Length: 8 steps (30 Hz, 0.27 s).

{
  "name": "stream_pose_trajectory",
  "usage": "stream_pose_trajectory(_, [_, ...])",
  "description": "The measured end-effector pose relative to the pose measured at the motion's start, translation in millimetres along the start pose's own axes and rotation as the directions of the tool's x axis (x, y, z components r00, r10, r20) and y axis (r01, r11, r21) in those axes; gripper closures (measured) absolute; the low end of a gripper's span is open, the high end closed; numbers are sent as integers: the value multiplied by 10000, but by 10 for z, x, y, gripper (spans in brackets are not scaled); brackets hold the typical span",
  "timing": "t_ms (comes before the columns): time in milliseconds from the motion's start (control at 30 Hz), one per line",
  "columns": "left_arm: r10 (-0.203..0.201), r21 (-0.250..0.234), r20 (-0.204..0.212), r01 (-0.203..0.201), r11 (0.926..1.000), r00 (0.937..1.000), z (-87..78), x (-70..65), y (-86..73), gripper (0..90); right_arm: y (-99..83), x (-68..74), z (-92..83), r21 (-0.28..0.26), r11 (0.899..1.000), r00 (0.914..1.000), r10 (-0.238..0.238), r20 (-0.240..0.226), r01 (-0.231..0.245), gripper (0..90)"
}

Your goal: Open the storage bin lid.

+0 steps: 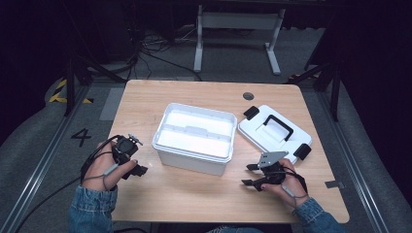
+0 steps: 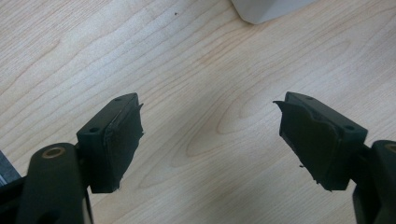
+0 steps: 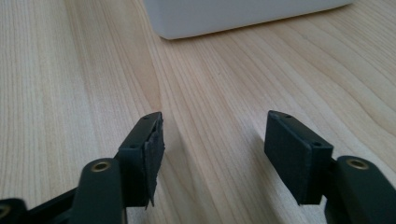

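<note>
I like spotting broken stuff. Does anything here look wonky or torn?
Yes. The black pads on the left hand-held gripper look ragged, with frayed, peeling edges. The lid lies askew on the table, off the white box, which stands open. Nothing is spilled.

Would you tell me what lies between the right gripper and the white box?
Only bare wooden table separates the right gripper from the white box, as the high view shows.
</note>
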<state>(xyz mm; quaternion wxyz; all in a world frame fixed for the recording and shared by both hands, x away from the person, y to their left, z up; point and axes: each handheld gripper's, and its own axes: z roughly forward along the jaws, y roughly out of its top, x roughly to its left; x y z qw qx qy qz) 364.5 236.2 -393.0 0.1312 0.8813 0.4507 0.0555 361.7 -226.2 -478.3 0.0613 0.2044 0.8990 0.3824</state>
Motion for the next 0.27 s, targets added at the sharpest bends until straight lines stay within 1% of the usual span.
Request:
stream_pose_trajectory(100, [25,29,74,-26,10000,10000,6,-2,5,220,-17,14,12,-184,9998,10000,45,32,-45,345])
stream_pose_trajectory(133, [81,30,-2,-81,10000,10000,5,-1,9,220,-22,21,14,-208,9998,10000,2,93,0,345])
stream_pose_trajectory(200, [75,15,1,-75,10000,10000,9,-5,14,220,-26,29,16,-239,9997,9999,-58,119,60,341])
stream_pose_trajectory(233, [-76,39,129,75,10000,9999,13,-15,14,220,-27,30,17,-247,9997,9999,-49,113,51,340])
stream_pose_trajectory(267, [-38,20,109,38,10000,9999,12,-14,16,219,-28,31,17,-254,9997,9999,-47,135,51,340])
